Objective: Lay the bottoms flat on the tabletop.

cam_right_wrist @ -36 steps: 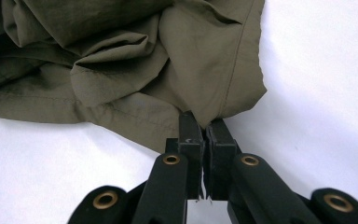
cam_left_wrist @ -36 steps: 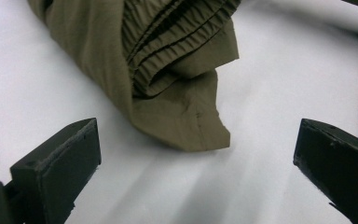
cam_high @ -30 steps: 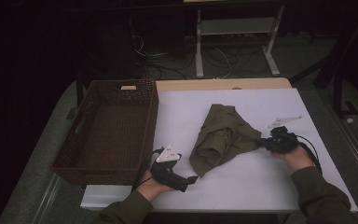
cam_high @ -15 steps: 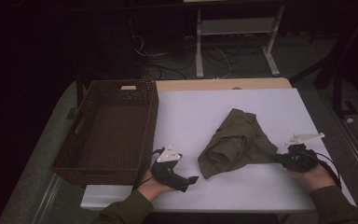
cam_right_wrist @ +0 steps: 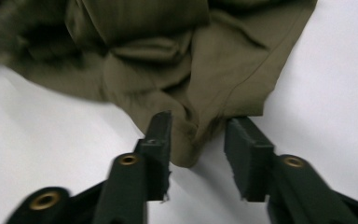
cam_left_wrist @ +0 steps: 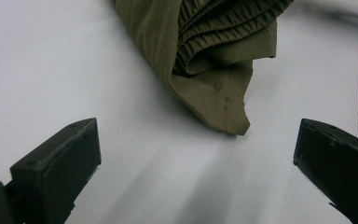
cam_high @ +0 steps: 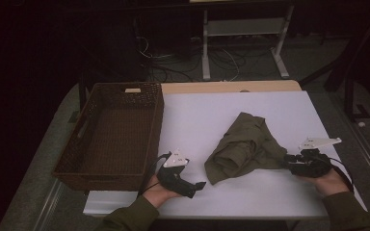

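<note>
A crumpled olive-green garment lies on the white table, right of centre. My right gripper sits at the garment's right corner. In the right gripper view its jaws have just been opening and stand apart, with the garment corner lying loosely between them. My left gripper rests near the front edge, left of the garment and pointing at it. Its jaws are spread wide on bare table, a little short of the garment's hemmed corner.
A dark wicker basket stands on the left part of the table, with nothing visible inside. Bare white table lies behind and in front of the garment. Beyond the far edge, a stand and cables sit on the dark floor.
The right gripper moved right, dragging the garment's corner with it, and its jaws then parted. The left gripper stayed where it was.
</note>
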The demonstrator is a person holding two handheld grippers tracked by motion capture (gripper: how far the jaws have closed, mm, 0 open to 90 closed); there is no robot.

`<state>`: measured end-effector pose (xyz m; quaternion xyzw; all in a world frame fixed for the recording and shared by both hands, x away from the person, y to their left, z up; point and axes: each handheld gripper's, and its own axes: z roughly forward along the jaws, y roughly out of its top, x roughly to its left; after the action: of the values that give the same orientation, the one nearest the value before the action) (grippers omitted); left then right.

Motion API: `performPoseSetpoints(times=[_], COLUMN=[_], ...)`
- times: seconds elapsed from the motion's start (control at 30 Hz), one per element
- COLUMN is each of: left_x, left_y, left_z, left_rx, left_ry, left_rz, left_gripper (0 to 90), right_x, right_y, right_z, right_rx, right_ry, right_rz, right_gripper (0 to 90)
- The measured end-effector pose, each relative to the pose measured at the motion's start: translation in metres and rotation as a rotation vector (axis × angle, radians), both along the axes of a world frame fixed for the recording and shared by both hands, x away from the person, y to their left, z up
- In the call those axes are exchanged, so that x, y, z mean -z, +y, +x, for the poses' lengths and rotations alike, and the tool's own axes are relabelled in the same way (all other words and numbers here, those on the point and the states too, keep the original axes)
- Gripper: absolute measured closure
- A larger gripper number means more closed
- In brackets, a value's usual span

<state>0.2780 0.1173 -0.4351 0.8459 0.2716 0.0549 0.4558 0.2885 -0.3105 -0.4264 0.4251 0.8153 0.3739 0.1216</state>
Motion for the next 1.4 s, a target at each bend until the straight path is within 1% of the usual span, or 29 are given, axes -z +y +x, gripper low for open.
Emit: performPoseSetpoints(times=[0.07,0.23,0.3,0.37,0.43,0.47,0.57,0.67,0.73,0.83,0.93,1.07,1.2,1.4], left_x=[0.0,0.0,0.0,0.0,0.0,0.0,0.0,0.0,0.001,0.001,0.0,0.001,0.001,0.001], left_y=[0.0,0.0,0.0,0.0,0.0,0.0,0.0,0.001,0.001,0.001,0.001,0.001,0.002,0.002], left_z=[0.0,0.0,0.0,0.001,0.001,0.001,0.001,0.001,0.001,0.001,0.001,0.001,0.002,0.001], left_rx=[-0.001,0.001,0.001,0.0,-0.002,-0.001,-0.002,-0.002,-0.001,-0.003,-0.006,-0.005,-0.009,-0.01], left_ry=[0.0,-0.001,0.0,0.001,0.003,0.003,0.004,0.005,0.005,0.006,0.006,0.006,0.006,0.003], left_rz=[0.001,0.001,0.0,-0.001,-0.001,-0.001,-0.002,-0.002,-0.004,-0.003,-0.005,-0.003,-0.004,-0.002], left_gripper=[0.0,0.0,0.0,0.0,0.0,0.0,0.0,0.0,0.0,0.0,0.0,0.0,0.0,0.0], right_x=[-0.003,-0.01,-0.013,-0.016,-0.017,-0.017,-0.015,-0.012,-0.009,-0.006,-0.002,0.003,0.003,0.005], right_y=[0.0,0.004,0.006,0.009,0.013,0.015,0.022,0.028,0.033,0.041,0.049,0.06,0.065,0.068], right_z=[-0.001,-0.004,-0.004,-0.005,-0.005,-0.005,-0.004,-0.002,0.0,0.002,0.004,0.008,0.012,0.019], right_rx=[0.0,-0.003,-0.002,-0.01,-0.029,-0.036,-0.069,-0.09,-0.113,-0.143,-0.16,-0.183,-0.185,-0.175], right_ry=[-0.014,-0.054,-0.076,-0.083,-0.086,-0.084,-0.063,-0.036,-0.023,-0.01,0.005,0.023,0.016,0.02], right_rz=[0.018,0.036,0.057,0.076,0.078,0.08,0.08,0.07,0.066,0.061,0.06,0.037,0.036,0.039], right_gripper=[54.6,50.2,49.0,49.0,49.4,50.9,58.9,72.0,80.4,87.9,88.8,88.8,88.8,88.8])
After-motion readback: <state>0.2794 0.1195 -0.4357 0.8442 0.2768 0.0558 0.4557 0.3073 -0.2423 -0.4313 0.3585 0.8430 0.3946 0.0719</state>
